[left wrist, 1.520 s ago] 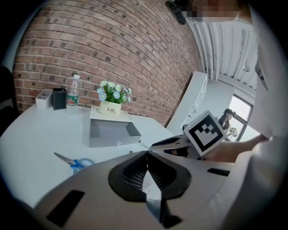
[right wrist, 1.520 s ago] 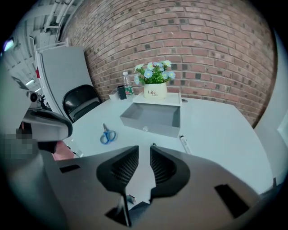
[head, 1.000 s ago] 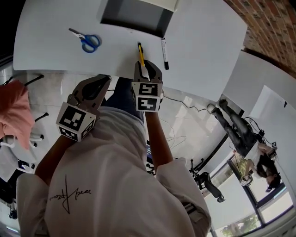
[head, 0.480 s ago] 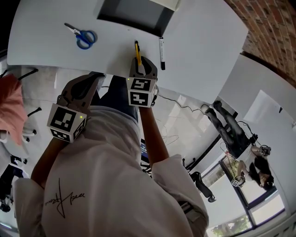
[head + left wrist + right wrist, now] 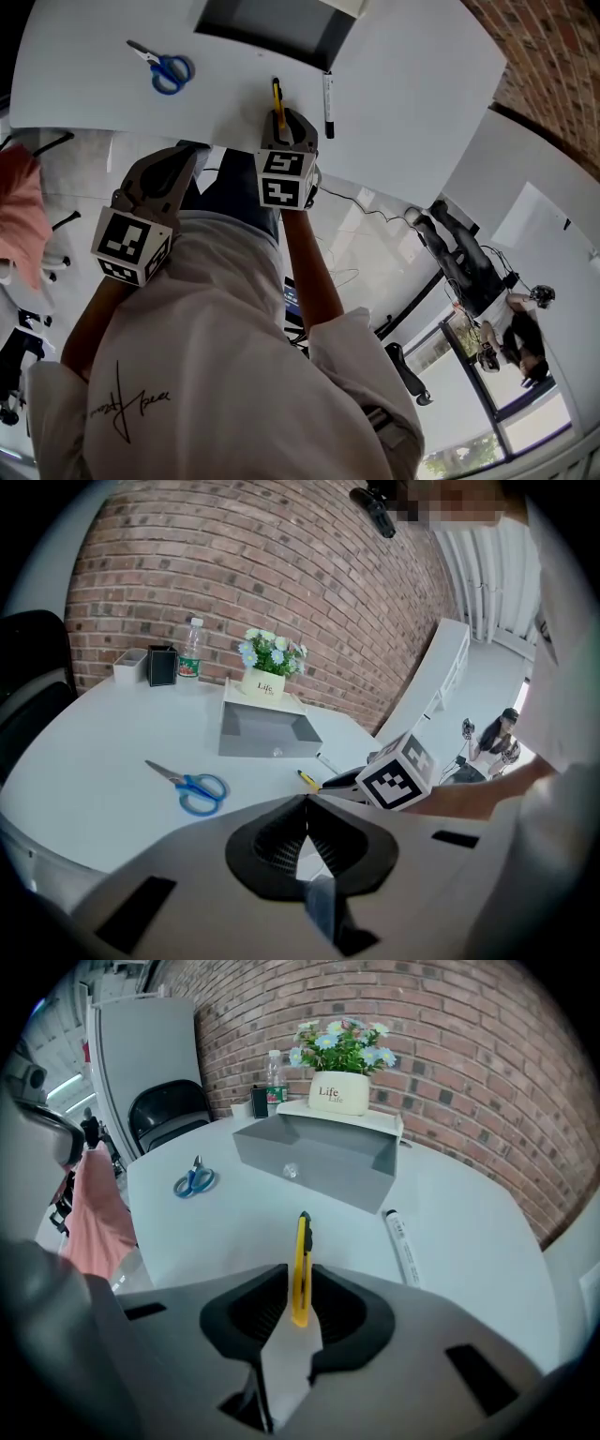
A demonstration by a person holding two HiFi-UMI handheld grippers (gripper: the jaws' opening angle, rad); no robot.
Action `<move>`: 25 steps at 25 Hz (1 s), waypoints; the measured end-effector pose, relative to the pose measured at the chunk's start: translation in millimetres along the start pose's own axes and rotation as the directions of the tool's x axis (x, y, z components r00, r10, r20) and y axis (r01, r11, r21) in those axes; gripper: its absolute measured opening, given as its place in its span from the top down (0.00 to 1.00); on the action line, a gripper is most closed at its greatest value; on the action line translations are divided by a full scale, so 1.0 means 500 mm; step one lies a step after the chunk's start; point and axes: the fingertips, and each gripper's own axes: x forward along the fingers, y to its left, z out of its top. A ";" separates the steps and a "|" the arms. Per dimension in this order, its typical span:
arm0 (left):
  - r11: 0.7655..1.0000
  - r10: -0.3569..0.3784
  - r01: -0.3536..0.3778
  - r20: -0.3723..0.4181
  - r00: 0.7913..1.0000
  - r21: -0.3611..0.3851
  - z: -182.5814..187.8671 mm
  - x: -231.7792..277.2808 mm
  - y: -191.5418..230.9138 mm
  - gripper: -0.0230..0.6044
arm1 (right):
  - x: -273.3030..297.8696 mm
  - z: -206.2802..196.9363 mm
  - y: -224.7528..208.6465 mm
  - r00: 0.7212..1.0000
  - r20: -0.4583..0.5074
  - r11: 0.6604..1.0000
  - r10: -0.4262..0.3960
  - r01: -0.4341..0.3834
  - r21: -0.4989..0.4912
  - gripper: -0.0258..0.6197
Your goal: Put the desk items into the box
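Zero items are lying in the box (image 5: 272,26). Right gripper (image 5: 300,1290) is pinching the utility knife (image 5: 301,1260) at the desk (image 5: 422,112) front edge. Left gripper (image 5: 306,803) jaws are pressing together, empty. Scissors (image 5: 165,67) and marker (image 5: 327,98) are awaiting pickup.

Box (image 5: 309,1168): grey, shallow, open-topped; far middle of the white table (image 5: 422,112).
Scissors (image 5: 165,67): blue handles, blades together, lying flat; left of the box and nearer.
Utility knife (image 5: 301,1260): yellow, slim, on edge, clamped between the right gripper's (image 5: 298,1288) jaws, tip toward the box.
Marker (image 5: 401,1241): white body, black cap, lying flat just right of the knife, by the box's right corner.
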 end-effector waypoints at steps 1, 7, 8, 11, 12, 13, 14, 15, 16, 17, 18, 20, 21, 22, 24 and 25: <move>1.000 0.000 0.000 -0.002 1.000 0.002 -0.001 0.001 0.000 0.95 | 0.000 -0.002 -0.002 1.000 -0.005 1.000 -0.004 0.004 -0.002 0.82; 1.000 0.017 -0.017 -0.012 1.000 0.025 0.001 0.006 0.006 0.95 | 0.009 -0.003 -0.003 1.000 -0.006 1.000 -0.001 0.001 0.009 0.82; 1.000 0.018 -0.018 -0.009 1.000 0.025 0.003 0.006 0.008 0.95 | 0.008 -0.002 -0.003 1.000 -0.006 1.000 -0.001 0.001 0.008 0.82; 1.000 0.021 -0.021 -0.013 1.000 0.021 0.004 0.005 0.010 0.95 | 0.005 0.003 -0.003 1.000 -0.002 1.000 -0.001 0.001 0.001 0.83; 1.000 0.024 -0.023 -0.018 1.000 0.021 0.002 0.004 0.010 0.95 | 0.004 0.002 -0.001 1.000 -0.004 1.000 0.001 -0.001 -0.004 0.83; 0.999 0.026 -0.026 -0.024 0.999 0.021 -0.002 0.004 0.011 0.95 | 0.004 0.000 0.001 1.000 -0.008 1.000 0.004 -0.004 -0.010 0.84; 0.999 0.028 -0.027 -0.028 0.999 0.021 -0.005 0.005 0.011 0.95 | 0.005 -0.001 0.003 1.000 -0.011 1.000 0.007 -0.007 -0.014 0.84; 0.999 0.029 -0.028 -0.031 0.999 0.020 -0.008 0.006 0.013 0.95 | 0.006 -0.002 0.004 1.000 -0.013 1.000 0.010 -0.010 -0.016 0.84; 0.999 0.029 -0.028 -0.032 0.999 0.019 -0.008 0.007 0.014 0.95 | 0.008 -0.003 0.004 1.000 -0.012 1.000 0.011 -0.011 -0.016 0.85; 0.999 0.028 -0.028 -0.031 0.999 0.017 -0.009 0.007 0.014 0.95 | 0.008 -0.002 0.004 1.000 -0.011 1.000 0.012 -0.012 -0.014 0.85; 1.000 0.028 -0.027 -0.030 0.999 0.015 -0.009 0.007 0.015 0.95 | 0.008 -0.002 0.004 1.000 -0.009 1.000 0.013 -0.013 -0.013 0.85; 1.000 0.028 -0.027 -0.028 0.999 0.015 -0.009 0.007 0.016 0.95 | 0.008 -0.002 0.005 1.000 -0.006 1.000 0.015 -0.015 -0.006 0.85; 1.000 0.027 -0.027 -0.028 0.999 0.015 -0.009 0.006 0.017 0.95 | 0.007 -0.002 0.005 1.000 -0.006 1.000 0.017 -0.017 -0.002 0.85; 1.000 0.027 -0.027 -0.028 0.999 0.016 -0.008 0.006 0.018 0.95 | 0.007 -0.002 0.005 1.000 -0.007 1.000 0.018 -0.018 0.001 0.85; 1.000 0.027 -0.026 -0.028 0.999 0.015 -0.007 0.005 0.019 0.95 | 0.008 -0.001 0.004 1.000 -0.008 1.000 0.023 -0.023 0.006 0.85; 1.000 0.027 -0.027 -0.028 0.999 0.014 -0.007 0.004 0.019 0.95 | 0.007 0.000 0.004 1.000 -0.008 1.000 0.026 -0.026 0.009 0.85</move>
